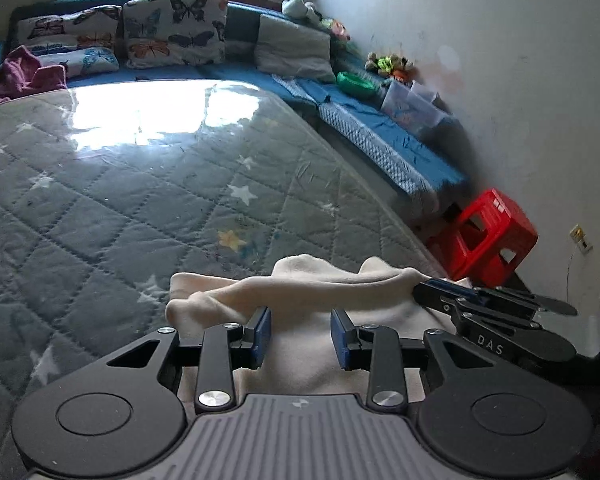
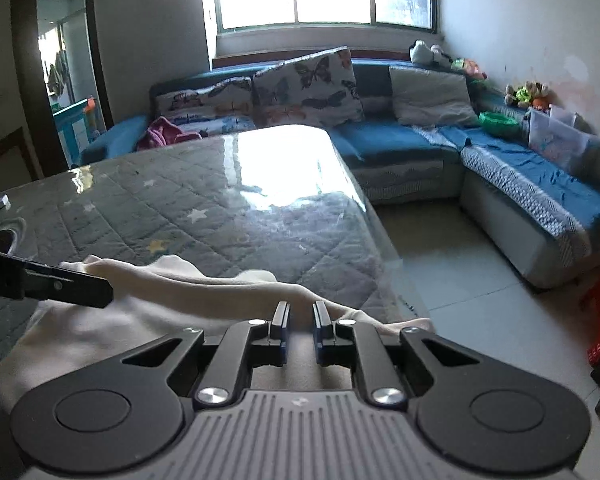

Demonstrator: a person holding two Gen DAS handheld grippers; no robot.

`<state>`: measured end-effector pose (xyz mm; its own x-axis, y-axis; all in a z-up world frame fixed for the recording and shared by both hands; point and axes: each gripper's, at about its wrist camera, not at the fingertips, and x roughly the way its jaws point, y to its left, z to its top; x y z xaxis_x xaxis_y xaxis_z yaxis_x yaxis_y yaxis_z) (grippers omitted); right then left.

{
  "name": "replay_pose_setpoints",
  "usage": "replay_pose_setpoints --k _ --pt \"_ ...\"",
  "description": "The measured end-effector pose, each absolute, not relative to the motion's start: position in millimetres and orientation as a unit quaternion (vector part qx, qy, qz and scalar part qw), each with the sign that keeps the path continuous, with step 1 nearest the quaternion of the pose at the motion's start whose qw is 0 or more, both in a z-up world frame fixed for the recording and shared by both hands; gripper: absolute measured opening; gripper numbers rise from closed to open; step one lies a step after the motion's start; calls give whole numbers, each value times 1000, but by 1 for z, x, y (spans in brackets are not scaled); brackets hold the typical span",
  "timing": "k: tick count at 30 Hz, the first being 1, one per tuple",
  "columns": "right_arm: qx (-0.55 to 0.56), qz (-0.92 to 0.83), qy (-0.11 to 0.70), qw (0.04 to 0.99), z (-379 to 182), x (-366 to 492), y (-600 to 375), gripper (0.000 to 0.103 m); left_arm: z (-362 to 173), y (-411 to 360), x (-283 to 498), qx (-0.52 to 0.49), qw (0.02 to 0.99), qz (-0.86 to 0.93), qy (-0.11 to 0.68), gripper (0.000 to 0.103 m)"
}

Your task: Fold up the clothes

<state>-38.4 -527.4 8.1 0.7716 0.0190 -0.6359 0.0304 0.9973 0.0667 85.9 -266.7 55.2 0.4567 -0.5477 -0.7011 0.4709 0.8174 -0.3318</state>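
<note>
Cream garment [image 1: 300, 280] bunched at the table [image 1: 100, 200] edge, left gripper [image 1: 300, 334] spread above it, right gripper [image 2: 302, 330] partly spread over its fold, red stool [image 1: 488, 232] beyond the table.

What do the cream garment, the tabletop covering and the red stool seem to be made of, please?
The cream garment looks like soft, matte knit or fleece: it slumps in rounded folds without shine. The tabletop covering seems to be quilted grey star-print fabric under a clear glossy sheet, probably glass or plastic, since it mirrors the window. The red stool looks like moulded plastic, with smooth, even colour and cut-out openings.
</note>
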Motion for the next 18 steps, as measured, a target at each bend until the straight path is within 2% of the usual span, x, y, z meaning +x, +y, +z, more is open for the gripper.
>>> replay_pose_setpoints --k 3,6,9,12,14,15,18 --pt "31 -4 333 942 10 -35 -524 13 58 -271 86 -40 854 -300 424 35" --pt "30 5 326 945 14 -35 -519 26 64 -278 83 -35 857 -316 405 36" --pt "28 10 327 944 12 -32 -513 32 61 -291 87 -23 855 -320 407 37" --pt "27 6 331 943 6 -27 -510 49 52 -297 93 -21 851 -316 418 37" --pt "26 4 329 944 7 -27 -510 54 51 -296 93 -23 851 -318 417 37" --pt "26 6 329 944 8 -27 -510 63 52 -295 92 -25 851 -319 416 39" --pt "28 10 324 946 11 -37 -510 80 56 -292 87 -27 853 -321 411 41"
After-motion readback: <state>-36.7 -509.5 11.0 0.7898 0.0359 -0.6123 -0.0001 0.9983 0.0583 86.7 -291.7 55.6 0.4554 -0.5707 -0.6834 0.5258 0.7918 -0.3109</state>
